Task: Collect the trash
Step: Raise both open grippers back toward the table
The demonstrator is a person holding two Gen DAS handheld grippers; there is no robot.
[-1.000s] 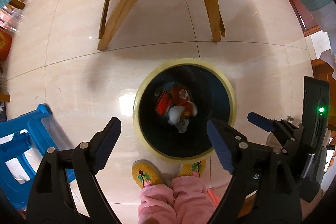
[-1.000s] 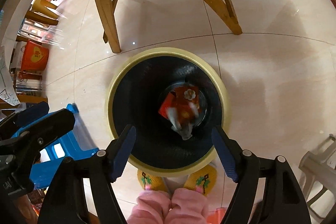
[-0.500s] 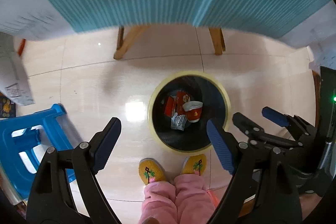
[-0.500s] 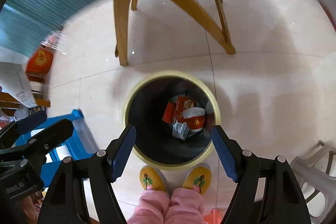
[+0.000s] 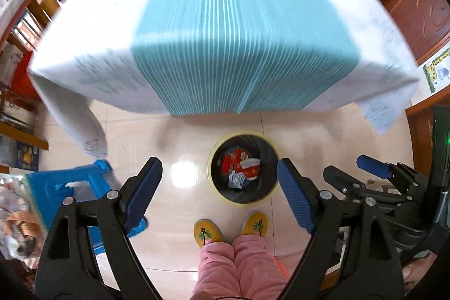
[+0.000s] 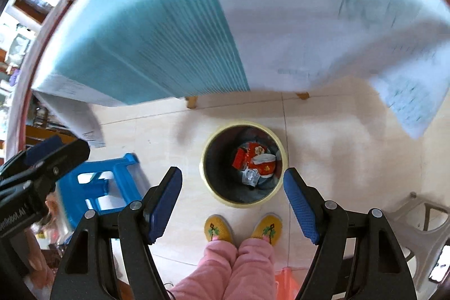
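Note:
A round bin with a yellow rim point(image 5: 214, 189) point(image 6: 206, 189) stands on the tiled floor, far below both grippers. Inside lie a red-and-white paper cup point(image 5: 250, 169) point(image 6: 264, 163), red packaging point(image 5: 226, 163) point(image 6: 240, 156) and a crumpled silver wrapper point(image 5: 236, 180) point(image 6: 250, 177). My left gripper point(image 5: 219, 179) is open with nothing between its blue pads point(image 5: 140, 196). My right gripper point(image 6: 233, 187) is also open and empty; it shows at the right edge of the left wrist view point(image 5: 374, 167). The left gripper's body point(image 6: 36, 167) shows at the left of the right wrist view.
A table with a teal striped runner point(image 5: 242, 41) point(image 6: 146, 41) over a white cloth fills the upper half. A blue plastic stool point(image 5: 70, 187) point(image 6: 98, 182) stands left of the bin, a grey stool point(image 6: 422, 221) right. The person's yellow slippers point(image 5: 208, 232) point(image 6: 219, 228) and pink trousers stand just before the bin.
Both grippers have risen well above the bin, which now looks much smaller. The tabletop has come into view where the wooden table legs filled the top. Both stay open.

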